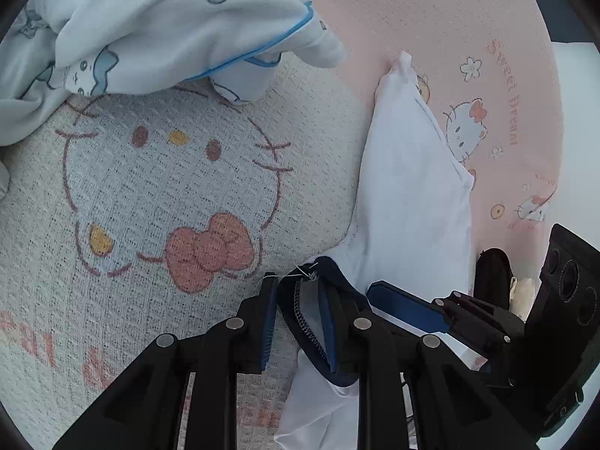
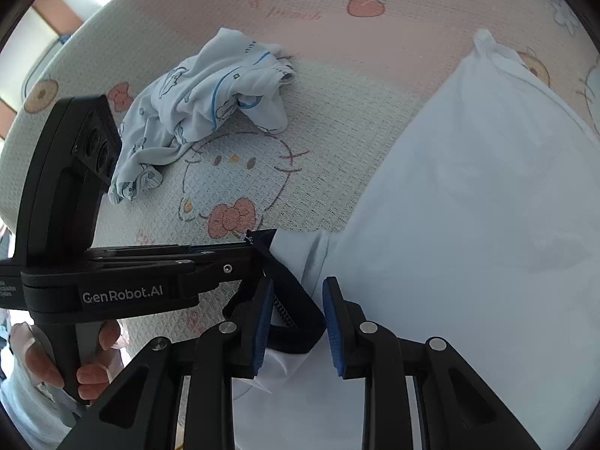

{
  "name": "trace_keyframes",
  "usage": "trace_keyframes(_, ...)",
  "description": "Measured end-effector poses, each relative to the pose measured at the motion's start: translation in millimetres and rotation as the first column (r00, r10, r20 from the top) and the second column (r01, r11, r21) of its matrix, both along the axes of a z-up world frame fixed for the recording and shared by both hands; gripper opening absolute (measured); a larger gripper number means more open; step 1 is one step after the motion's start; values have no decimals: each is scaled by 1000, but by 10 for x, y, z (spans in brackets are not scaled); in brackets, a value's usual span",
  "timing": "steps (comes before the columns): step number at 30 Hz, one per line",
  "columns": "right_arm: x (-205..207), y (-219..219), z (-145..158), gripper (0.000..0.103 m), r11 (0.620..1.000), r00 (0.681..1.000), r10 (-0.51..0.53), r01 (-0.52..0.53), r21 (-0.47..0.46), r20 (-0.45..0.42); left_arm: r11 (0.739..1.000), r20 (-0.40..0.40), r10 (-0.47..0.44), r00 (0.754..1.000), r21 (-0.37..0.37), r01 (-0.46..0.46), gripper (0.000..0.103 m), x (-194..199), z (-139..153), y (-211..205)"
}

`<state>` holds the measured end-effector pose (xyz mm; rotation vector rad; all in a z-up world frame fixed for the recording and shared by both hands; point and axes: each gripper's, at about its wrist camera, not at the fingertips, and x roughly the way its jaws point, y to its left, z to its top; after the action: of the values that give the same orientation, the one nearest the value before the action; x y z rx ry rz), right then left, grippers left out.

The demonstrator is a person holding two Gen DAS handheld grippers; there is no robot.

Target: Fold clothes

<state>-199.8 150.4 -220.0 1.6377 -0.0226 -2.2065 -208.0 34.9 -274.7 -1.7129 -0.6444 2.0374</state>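
A white garment (image 1: 412,187) (image 2: 468,206) with a dark navy collar (image 1: 300,315) (image 2: 296,322) lies on the bed, stretched away to a bunched far corner. My left gripper (image 1: 298,296) (image 2: 257,247) is shut on the collar; the right wrist view shows it from the side, pinching the collar's tip. My right gripper (image 2: 298,285) stands open astride the same collar, which rests against its left pad and is clear of the right one. One of its fingers (image 1: 408,311) shows in the left wrist view, just right of my left gripper.
A crumpled pale-blue printed garment (image 1: 168,18) (image 2: 198,101) lies farther back on the left. Everything rests on a pink-and-white waffle blanket (image 1: 150,187) (image 2: 356,105) with cartoon cat prints. A person's hand (image 2: 90,371) grips the left gripper's handle at the lower left.
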Motion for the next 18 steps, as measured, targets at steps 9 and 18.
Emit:
trace_keyframes(9,19,-41,-210,26,1000,999,-17,17,1,43,971,-118,-172,978,-188,148,19,7,105,354)
trace_keyframes(18,38,26,-124,6,992,993,-120,120,-46,16,961,-216,-165,962,-253,108,7,-85,167,539)
